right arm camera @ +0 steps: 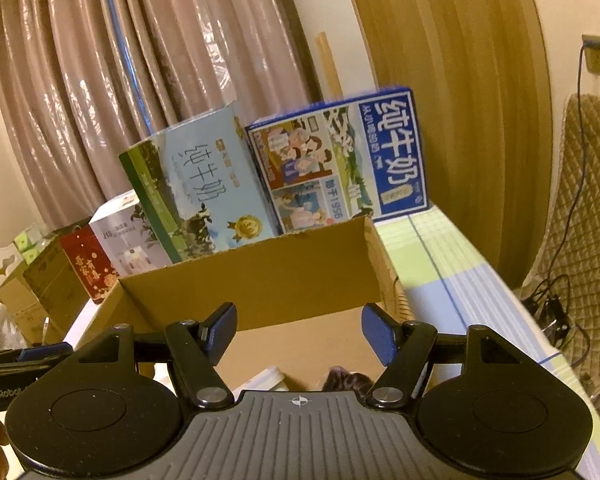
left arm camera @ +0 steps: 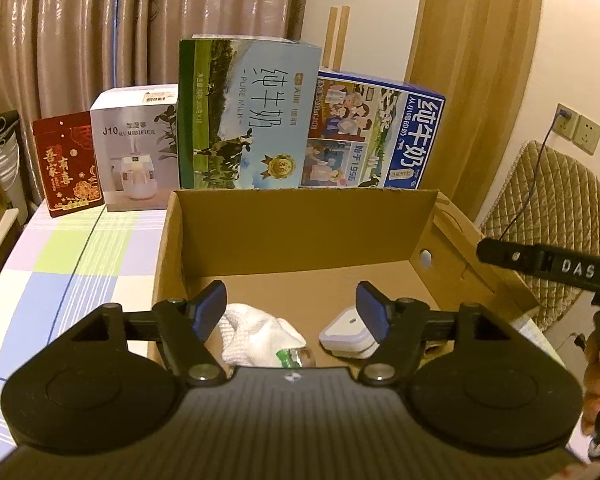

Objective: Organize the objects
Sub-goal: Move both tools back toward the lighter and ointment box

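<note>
Both my tongs hang spread and empty over the cardboard box (left arm camera: 300, 228). Below my left gripper (left arm camera: 292, 312), toward its left finger, lies a white towel (left arm camera: 256, 336): soft, light, best pinched at a bunched fold. Under its right finger sits a white plastic adapter (left arm camera: 346, 334), rigid and probably slick; I'd squeeze its flat sides. My right gripper (right arm camera: 298, 336) pinches nothing.

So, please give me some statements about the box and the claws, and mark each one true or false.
1. Both claws are open. True: the left claw and the right claw hold nothing.
2. The cardboard box is empty. False: a white cloth and a white adapter lie inside.
3. The red box stands beside the humidifier box. True.
4. The blue milk carton lies inside the cardboard box. False: it stands behind it.
</note>
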A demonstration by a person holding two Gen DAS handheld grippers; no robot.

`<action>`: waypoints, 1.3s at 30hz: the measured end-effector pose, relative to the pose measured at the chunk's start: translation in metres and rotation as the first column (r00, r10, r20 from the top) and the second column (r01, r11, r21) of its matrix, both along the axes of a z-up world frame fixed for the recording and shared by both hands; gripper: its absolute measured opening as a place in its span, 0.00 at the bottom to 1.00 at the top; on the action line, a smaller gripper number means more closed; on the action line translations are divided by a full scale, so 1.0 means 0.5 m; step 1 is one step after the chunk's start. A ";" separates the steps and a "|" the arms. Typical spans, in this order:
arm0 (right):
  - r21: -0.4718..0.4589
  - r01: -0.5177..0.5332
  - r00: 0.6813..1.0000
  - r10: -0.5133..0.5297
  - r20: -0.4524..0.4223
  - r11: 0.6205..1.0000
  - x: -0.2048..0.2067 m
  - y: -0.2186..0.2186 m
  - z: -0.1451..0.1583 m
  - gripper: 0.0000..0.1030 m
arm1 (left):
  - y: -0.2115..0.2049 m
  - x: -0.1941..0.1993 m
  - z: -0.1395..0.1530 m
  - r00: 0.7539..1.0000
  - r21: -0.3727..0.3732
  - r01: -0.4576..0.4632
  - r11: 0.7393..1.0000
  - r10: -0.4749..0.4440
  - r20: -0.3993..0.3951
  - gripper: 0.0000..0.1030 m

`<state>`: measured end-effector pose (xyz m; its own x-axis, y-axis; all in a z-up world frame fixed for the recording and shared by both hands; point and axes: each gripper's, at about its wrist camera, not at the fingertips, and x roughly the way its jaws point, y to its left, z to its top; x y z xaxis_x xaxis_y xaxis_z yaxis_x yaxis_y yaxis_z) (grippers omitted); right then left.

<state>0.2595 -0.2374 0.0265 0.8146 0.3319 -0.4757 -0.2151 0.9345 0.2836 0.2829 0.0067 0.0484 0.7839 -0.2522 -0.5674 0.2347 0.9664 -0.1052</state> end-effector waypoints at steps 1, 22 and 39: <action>0.001 0.002 1.000 -0.002 0.003 1.000 -0.007 -0.003 0.001 0.64 | 0.002 -0.007 0.000 1.000 0.002 -0.001 1.000 0.001 0.001 0.65; -0.060 0.012 0.999 -0.014 -0.040 0.998 -0.198 -0.080 -0.015 0.65 | 0.073 -0.217 -0.024 1.000 0.041 -0.001 0.999 0.002 -0.028 0.72; -0.113 -0.103 0.963 0.071 -0.259 0.988 -0.310 -0.070 -0.159 0.65 | 0.042 -0.329 -0.165 0.974 0.250 0.200 0.947 -0.166 -0.151 0.74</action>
<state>0.1047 -0.2724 -0.0527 0.6325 0.3215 -0.7047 -0.2331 0.9466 0.2227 0.1182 0.0277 -0.0343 0.6557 -0.2134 -0.7242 0.4114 0.9053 0.1058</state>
